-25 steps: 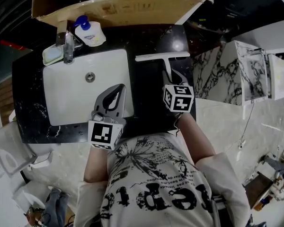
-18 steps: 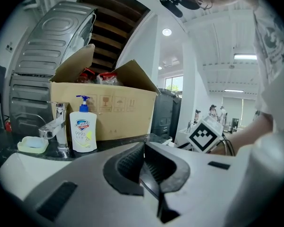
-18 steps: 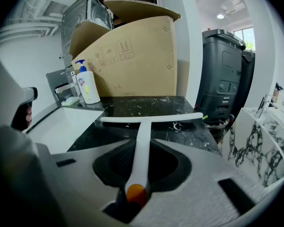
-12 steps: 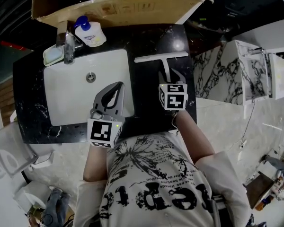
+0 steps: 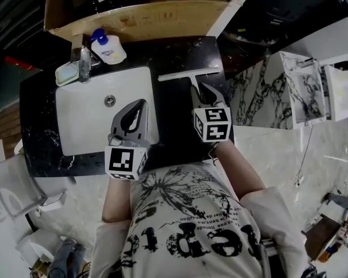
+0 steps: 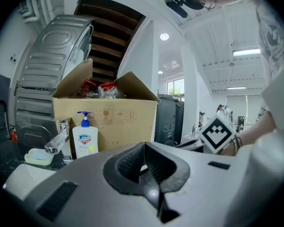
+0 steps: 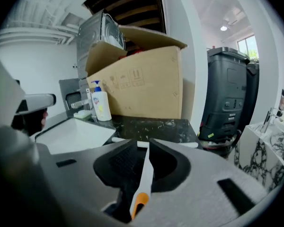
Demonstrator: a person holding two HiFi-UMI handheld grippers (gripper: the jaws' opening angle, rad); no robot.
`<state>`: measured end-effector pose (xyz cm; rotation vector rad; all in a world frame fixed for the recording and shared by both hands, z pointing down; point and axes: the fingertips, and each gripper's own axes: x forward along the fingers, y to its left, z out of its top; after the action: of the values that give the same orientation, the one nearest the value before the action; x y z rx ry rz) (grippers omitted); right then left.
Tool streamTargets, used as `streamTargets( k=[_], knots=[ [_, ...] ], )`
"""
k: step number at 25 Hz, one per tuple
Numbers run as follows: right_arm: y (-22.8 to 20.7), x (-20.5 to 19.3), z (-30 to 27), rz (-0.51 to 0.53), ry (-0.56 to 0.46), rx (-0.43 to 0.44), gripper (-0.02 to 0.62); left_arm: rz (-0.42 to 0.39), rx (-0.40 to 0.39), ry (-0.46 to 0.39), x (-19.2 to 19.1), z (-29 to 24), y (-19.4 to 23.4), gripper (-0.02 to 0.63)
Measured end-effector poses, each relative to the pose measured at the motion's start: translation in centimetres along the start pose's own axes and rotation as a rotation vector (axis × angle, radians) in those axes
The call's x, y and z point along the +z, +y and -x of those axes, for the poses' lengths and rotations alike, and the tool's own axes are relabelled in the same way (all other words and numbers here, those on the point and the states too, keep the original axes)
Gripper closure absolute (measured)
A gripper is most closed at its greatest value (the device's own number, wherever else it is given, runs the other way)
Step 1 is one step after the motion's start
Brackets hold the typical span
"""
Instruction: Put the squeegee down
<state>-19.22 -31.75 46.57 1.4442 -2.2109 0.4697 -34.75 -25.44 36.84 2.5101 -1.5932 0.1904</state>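
Right hand-held gripper (image 7: 144, 150): jaws pinched on the white handle of the squeegee (image 7: 143, 178), having just closed in a little. The orange handle end sits back towards the palm and the blade runs crosswise just past the jaw tips.

Left hand-held gripper (image 6: 144, 148): jaws pressed together, nothing between them. It hangs over the near right corner of the sink (image 5: 75, 126) and takes no part.

Squeegee, from above: T-shaped, with the blade over the dark marble desk (image 5: 174, 129) to the right of the sink. The handle points back into the right hand-held gripper. Whether the blade rests on the desk or hangs just above it I cannot tell.

Further out: faucet (image 5: 84, 62), soap dish (image 5: 65, 72) and soap bottle (image 5: 107, 46) behind the sink. An open cardboard box (image 5: 145, 13) stands at the back.

Handling note, as a judgement: the tool is not yet let go.
- Lower it level so blade and handle meet the desk together.
- Keep it clear of the sink rim.
- Only then spread the jaws, and draw back along the handle's line so the pads do not drag it.
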Motion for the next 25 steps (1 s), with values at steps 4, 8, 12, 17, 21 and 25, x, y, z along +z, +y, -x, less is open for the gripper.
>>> streamTargets(
  k=[4, 8, 12, 17, 21, 25],
  knots=[
    [0.3, 3.9, 3.2, 0.018, -0.142, 0.022, 0.577, -0.030, 0.015, -0.046, 1.8, 0.2, -0.6, 0.594],
    [0.4, 7.0, 5.8, 0.043, -0.250, 0.063, 0.601, -0.047, 0.033, -0.085, 3.6, 0.3, -1.1, 0.594],
    [1.1, 9.9, 8.9, 0.108, -0.404, 0.126, 0.601, -0.067, 0.048, -0.123, 5.5, 0.6, -1.6, 0.594],
    [1.8, 12.1, 11.9, 0.151, -0.535, 0.179, 0.603, -0.091, 0.077, -0.169, 7.6, 1.1, -1.7, 0.594],
    [1.5, 12.9, 13.0, 0.144, -0.561, 0.200, 0.603, -0.094, 0.091, -0.203, 8.5, 1.4, -1.8, 0.594],
    [0.8, 12.5, 12.8, 0.138, -0.549, 0.192, 0.603, -0.096, 0.096, -0.218, 9.2, 1.6, -2.1, 0.594]
  ],
)
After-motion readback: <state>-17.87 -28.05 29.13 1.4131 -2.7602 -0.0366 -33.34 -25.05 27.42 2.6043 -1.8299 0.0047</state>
